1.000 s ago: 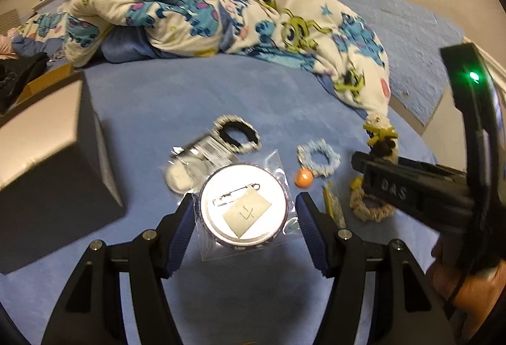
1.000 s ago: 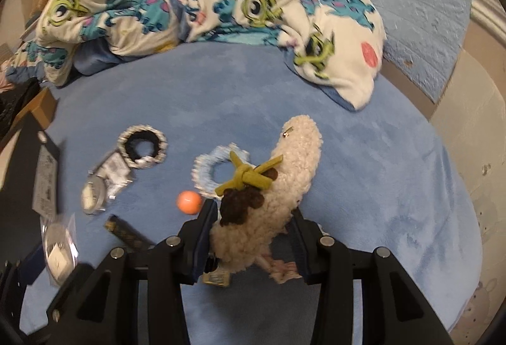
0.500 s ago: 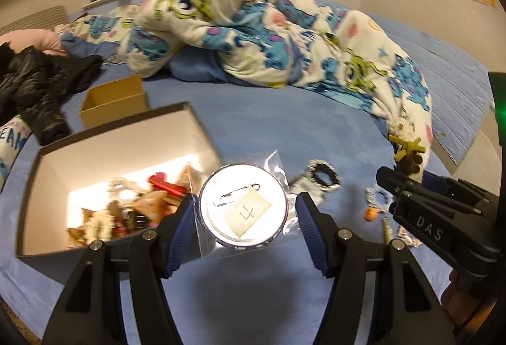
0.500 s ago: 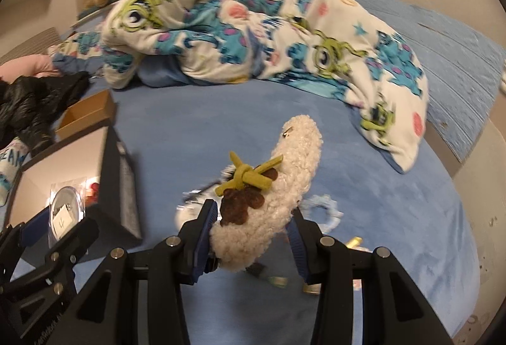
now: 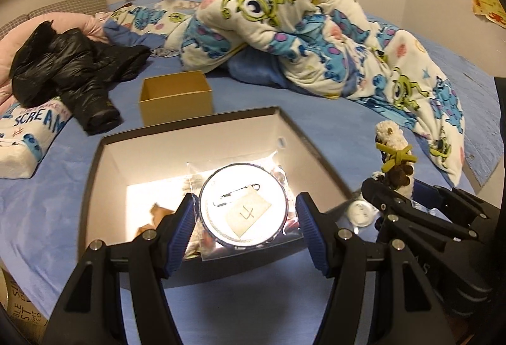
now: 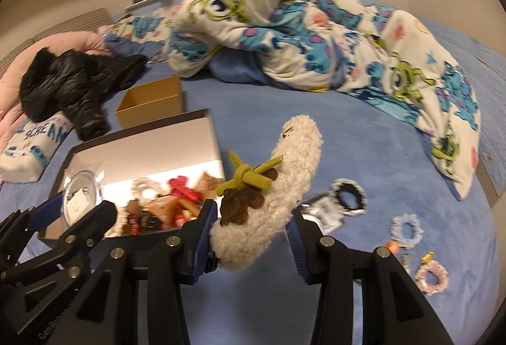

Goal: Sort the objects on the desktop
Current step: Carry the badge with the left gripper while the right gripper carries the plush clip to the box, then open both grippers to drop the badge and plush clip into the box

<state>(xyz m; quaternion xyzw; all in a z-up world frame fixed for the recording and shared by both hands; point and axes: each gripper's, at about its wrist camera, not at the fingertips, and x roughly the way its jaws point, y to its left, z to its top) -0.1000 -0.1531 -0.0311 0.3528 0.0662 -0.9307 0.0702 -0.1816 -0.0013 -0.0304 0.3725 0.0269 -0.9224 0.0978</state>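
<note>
holding a round badge (image 5: 243, 209) sealed in a clear bag, the left tongs (image 5: 243, 229) are clenched on it, blue pads touching both sides of the disc. the badge has a safety pin and a paper tag marked "4" on its face. it hangs above the open dark box (image 5: 104, 155), over the lit inside where mixed small items lie. in the right wrist view the badge (image 6: 79, 196) shows side-on in the left tongs (image 6: 74, 212), above the box's near left corner.

right tongs (image 6: 249, 237) grasping a fluffy cream plush piece (image 6: 284, 186) with a green knotted tie and brown tuft; pads press its lower end, the rest sticks up and tilts right. it sits just right of the box (image 6: 202, 129), not above it. in the left wrist view the plush (image 5: 392, 142) pokes up beyond the right tongs (image 5: 392, 186).

on the blue bed (image 6: 348, 129) right of the tongs: a black-and-white scrunchie (image 6: 348, 196), a light blue scrunchie (image 6: 406, 226), an orange ball (image 6: 393, 247) touching it or just beside, a pink scrunchie (image 6: 431, 277), a small yellow clip (image 6: 427, 256). a small tan cardboard box (image 5: 175, 96) stands beyond the dark box, apart from it. black jacket (image 5: 63, 66) and monster-print blanket (image 5: 300, 38) lie further back.
</note>
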